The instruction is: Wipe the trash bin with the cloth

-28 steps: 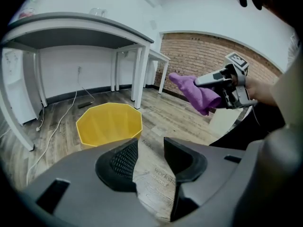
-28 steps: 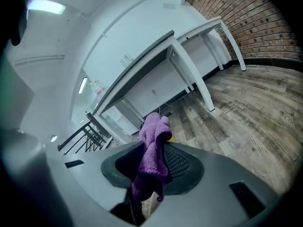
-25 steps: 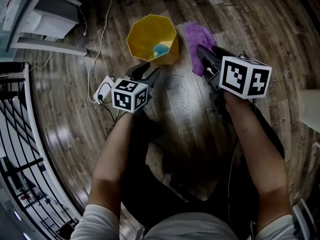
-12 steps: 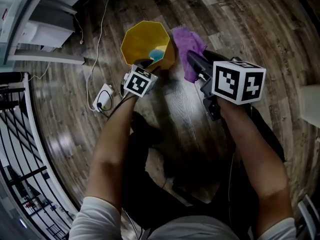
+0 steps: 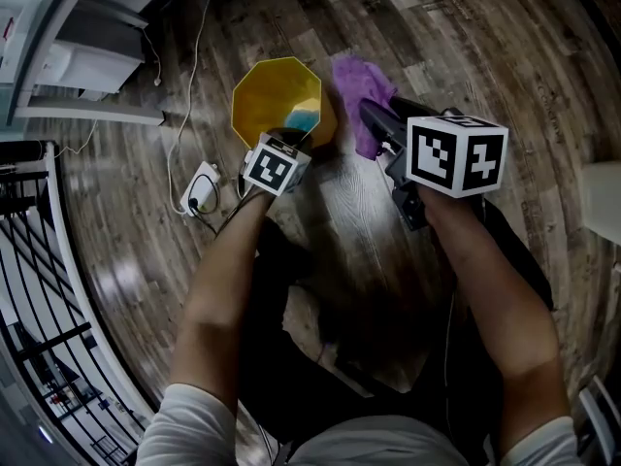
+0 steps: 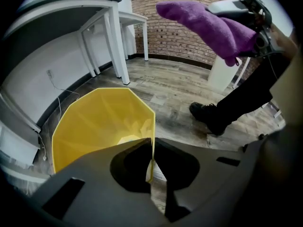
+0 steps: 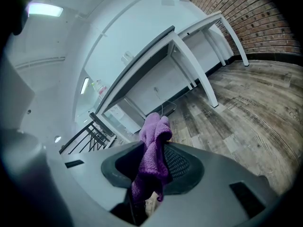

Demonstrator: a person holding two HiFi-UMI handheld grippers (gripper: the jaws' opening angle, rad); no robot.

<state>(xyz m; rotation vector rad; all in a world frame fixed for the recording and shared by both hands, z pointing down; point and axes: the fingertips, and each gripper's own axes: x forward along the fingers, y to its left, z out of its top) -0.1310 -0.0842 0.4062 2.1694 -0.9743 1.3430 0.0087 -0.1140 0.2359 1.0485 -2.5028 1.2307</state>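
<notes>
A yellow octagonal trash bin (image 5: 275,97) stands on the wooden floor with something blue inside it. My left gripper (image 5: 284,139) is at the bin's near rim; its jaws have just been closing and now pinch the thin yellow rim (image 6: 151,148) between them. My right gripper (image 5: 374,119) hovers right of the bin, shut on a purple cloth (image 5: 359,83) that sticks out past its tips. The same cloth (image 7: 154,155) hangs between the jaws in the right gripper view, and the cloth (image 6: 208,27) shows high up in the left gripper view.
A white power adapter (image 5: 199,188) with cables lies on the floor left of the bin. White desks (image 6: 102,18) stand along the wall, a black railing (image 5: 29,289) runs at the far left, and a brick wall (image 6: 182,30) is behind. The person's shoe (image 6: 210,117) is near the bin.
My left gripper came down to the bin's near rim and its jaws shut on it. The right gripper with the cloth has stayed where it was.
</notes>
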